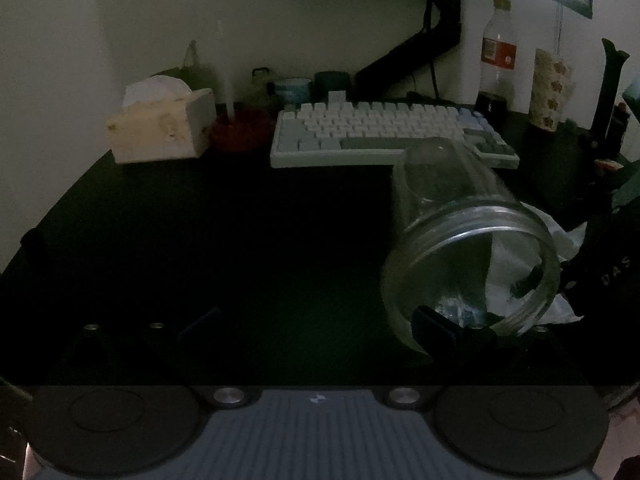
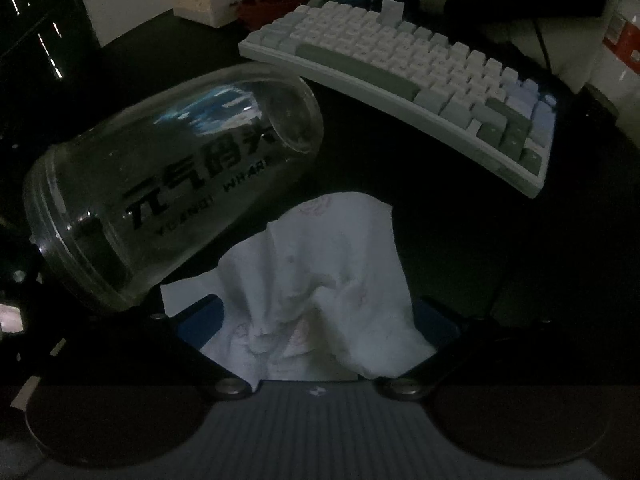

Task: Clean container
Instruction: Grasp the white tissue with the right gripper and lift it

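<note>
I have the jar point(image 2: 172, 184) up off the worktop point(image 1: 200, 240) and tipped over, its long axis running from the wide mouth near my left gripper point(image 1: 280, 332) out to the closed bottom, which points away toward the keyboard point(image 1: 384, 132). The left jaws stand wide apart, and only the right-hand finger point(image 1: 436, 328) meets the jar, sitting at the rim of the mouth with glass around it; the other finger is well off to the side in the dark, so I read this as a hook on the rim, not a squeeze, though the dim light leaves me unsure. My right gripper point(image 2: 320, 320) has its jaws closed on a bunched white cloth point(image 2: 320, 272), which hangs just beside the jar's side wall. What matters is that the mouth opens back toward me and the cloth lies beside the jar, not in line with the opening, so I judge the right hand must swing round to the mouth.
</note>
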A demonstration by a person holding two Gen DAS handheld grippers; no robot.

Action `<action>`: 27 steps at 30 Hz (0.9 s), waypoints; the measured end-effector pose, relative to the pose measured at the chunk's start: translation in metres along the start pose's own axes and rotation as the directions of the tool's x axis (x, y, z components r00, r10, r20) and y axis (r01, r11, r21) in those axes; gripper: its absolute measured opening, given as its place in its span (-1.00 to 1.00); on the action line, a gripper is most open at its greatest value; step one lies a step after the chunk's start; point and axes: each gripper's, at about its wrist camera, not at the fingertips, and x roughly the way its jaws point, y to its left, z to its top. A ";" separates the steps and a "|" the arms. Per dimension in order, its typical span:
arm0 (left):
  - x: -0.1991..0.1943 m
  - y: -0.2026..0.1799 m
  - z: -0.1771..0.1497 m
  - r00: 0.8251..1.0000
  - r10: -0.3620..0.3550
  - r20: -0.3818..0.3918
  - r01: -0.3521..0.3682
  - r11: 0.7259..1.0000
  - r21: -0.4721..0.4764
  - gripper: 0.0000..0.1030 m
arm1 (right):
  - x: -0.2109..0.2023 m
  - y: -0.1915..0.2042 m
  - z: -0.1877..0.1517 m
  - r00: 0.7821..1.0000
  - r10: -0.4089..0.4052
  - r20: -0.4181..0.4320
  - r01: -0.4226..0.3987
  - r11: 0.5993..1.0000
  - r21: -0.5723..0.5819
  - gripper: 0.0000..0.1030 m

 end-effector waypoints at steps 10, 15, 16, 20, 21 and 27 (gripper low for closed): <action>0.005 0.001 0.000 1.000 -0.002 -0.009 0.002 1.000 0.004 0.99 | -0.001 0.001 -0.002 1.000 -0.006 0.007 0.006 1.000 0.016 1.00; 0.002 -0.003 -0.001 0.999 0.027 0.026 -0.028 0.999 0.036 0.99 | -0.015 0.001 -0.006 0.996 -0.012 0.084 0.008 0.999 0.048 -0.03; 0.000 -0.005 -0.001 0.999 0.037 0.038 -0.039 0.998 0.045 0.99 | -0.018 0.000 -0.006 0.996 -0.007 0.086 0.002 0.998 0.058 -0.35; 0.000 -0.005 -0.001 0.999 0.035 0.033 -0.037 0.998 0.046 0.99 | -0.029 0.001 -0.012 0.994 0.012 0.112 -0.020 0.997 0.071 -0.69; 0.001 -0.003 0.000 0.999 0.029 0.027 -0.030 0.999 0.038 0.99 | -0.032 0.002 -0.012 0.993 0.010 0.122 -0.019 0.997 0.071 -0.69; 0.009 0.006 0.000 1.000 -0.003 -0.006 0.003 1.000 -0.004 1.00 | -0.073 0.006 -0.013 0.971 -0.001 0.238 -0.018 0.997 0.078 -0.69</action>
